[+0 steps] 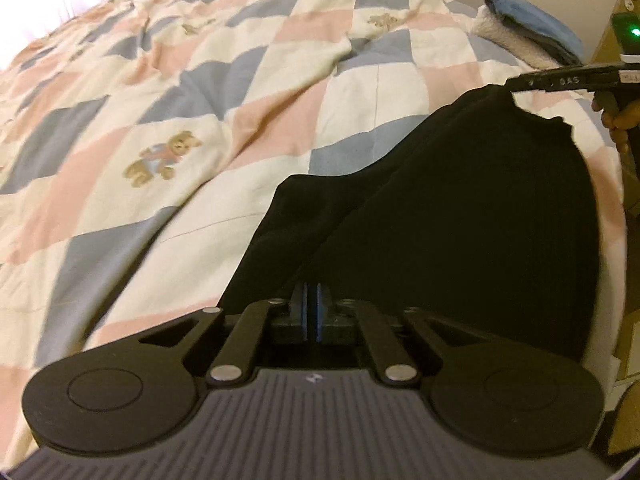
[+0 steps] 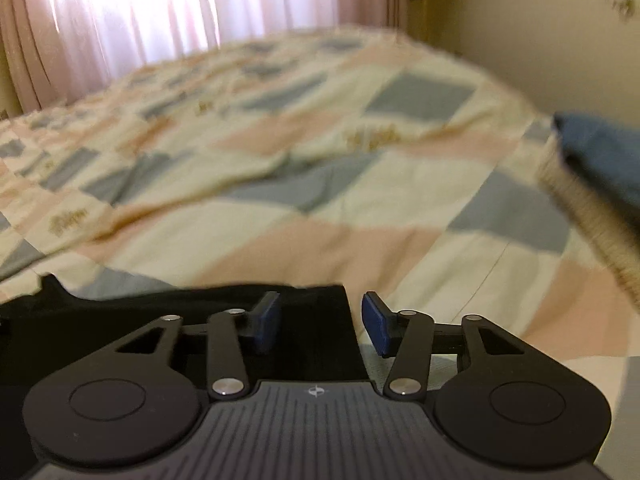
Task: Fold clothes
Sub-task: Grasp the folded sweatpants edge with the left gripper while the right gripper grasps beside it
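**One black garment, two grippers at the quilt's near edge**

You are working with one black garment (image 1: 460, 208), lying on the patchwork quilt (image 1: 200, 100) close to its near edge. Its long axis is running along that edge, from your left gripper (image 1: 311, 300) toward your right gripper (image 2: 320, 320), and the cloth is bunching into folds near the left end.

Your left gripper's blue pads (image 1: 306, 308) are pressing together, and the black cloth is starting right at their tips, so you are pinching the garment's left end there.

Your right gripper is standing with its jaws apart, one blue pad (image 2: 266, 320) lying over the black cloth and the other over the quilt, with the garment's corner sitting between them. In the left wrist view its tip is meeting that far corner.

One folded stack (image 1: 528, 28), blue fabric over a cream fleecy layer, is resting at the quilt's far right edge. Curtains (image 2: 160, 12) are hanging beyond the bed.
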`<state>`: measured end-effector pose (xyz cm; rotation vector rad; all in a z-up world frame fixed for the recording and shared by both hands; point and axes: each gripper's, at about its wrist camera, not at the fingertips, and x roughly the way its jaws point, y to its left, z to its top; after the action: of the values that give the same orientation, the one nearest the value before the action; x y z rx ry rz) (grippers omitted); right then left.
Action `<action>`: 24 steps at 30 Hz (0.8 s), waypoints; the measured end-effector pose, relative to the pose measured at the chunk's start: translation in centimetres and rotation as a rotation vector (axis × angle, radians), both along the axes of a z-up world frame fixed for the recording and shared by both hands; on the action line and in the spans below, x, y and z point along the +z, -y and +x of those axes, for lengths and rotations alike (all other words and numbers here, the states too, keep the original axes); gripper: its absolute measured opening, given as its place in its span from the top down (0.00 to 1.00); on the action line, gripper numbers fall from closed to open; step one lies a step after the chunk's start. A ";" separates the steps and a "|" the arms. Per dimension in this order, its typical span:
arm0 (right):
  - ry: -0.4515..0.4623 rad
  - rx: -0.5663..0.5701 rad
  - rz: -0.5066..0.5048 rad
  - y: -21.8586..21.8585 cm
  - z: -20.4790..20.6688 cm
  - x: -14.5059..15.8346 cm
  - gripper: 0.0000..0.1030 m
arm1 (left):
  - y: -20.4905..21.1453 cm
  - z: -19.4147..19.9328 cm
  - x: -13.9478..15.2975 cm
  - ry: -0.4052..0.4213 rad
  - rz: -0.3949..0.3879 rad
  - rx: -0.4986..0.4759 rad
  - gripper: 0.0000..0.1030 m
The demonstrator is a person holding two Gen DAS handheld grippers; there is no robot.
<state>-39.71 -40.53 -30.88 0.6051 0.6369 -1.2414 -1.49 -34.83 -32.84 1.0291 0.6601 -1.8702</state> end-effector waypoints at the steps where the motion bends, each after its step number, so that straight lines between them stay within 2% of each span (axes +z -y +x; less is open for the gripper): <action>1: 0.008 0.019 -0.012 -1.2 0.4 0.6 0.53 | -0.8 0.1 0.3 0.006 0.007 -0.008 0.98; 3: 0.015 0.067 -0.007 -3.6 1.5 1.2 0.53 | -2.4 0.3 0.9 0.019 0.022 -0.024 0.98; 4: 0.013 0.097 0.012 -4.8 2.2 0.9 0.59 | -3.2 0.3 0.7 0.020 0.042 -0.031 0.98; 6: -0.061 0.137 0.083 -6.5 3.4 -1.2 0.65 | -4.7 0.1 -0.1 0.028 0.091 -0.048 0.97; 8: -0.071 0.129 0.086 -6.9 3.3 -1.3 0.68 | -6.1 -0.2 -1.7 0.065 0.144 -0.067 0.96; 10: -0.076 0.119 0.085 -7.2 3.1 -1.2 0.71 | -6.9 0.0 -2.7 0.094 0.152 -0.064 0.96; 14: -0.088 0.098 0.083 -7.9 2.7 -1.2 0.68 | -7.1 0.5 -2.0 0.078 0.157 -0.004 0.96; 18: -0.069 0.095 0.070 -9.1 2.7 0.2 0.68 | -6.6 -0.1 -1.1 0.113 0.158 0.006 0.95; 24: -0.052 0.074 0.101 -9.5 2.6 -0.4 0.68 | -5.8 -1.1 -1.2 0.178 0.180 -0.002 0.95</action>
<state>-37.13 -31.00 -31.33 0.6288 0.7627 -1.1640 -2.61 -29.00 -34.09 1.2960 0.7308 -1.7198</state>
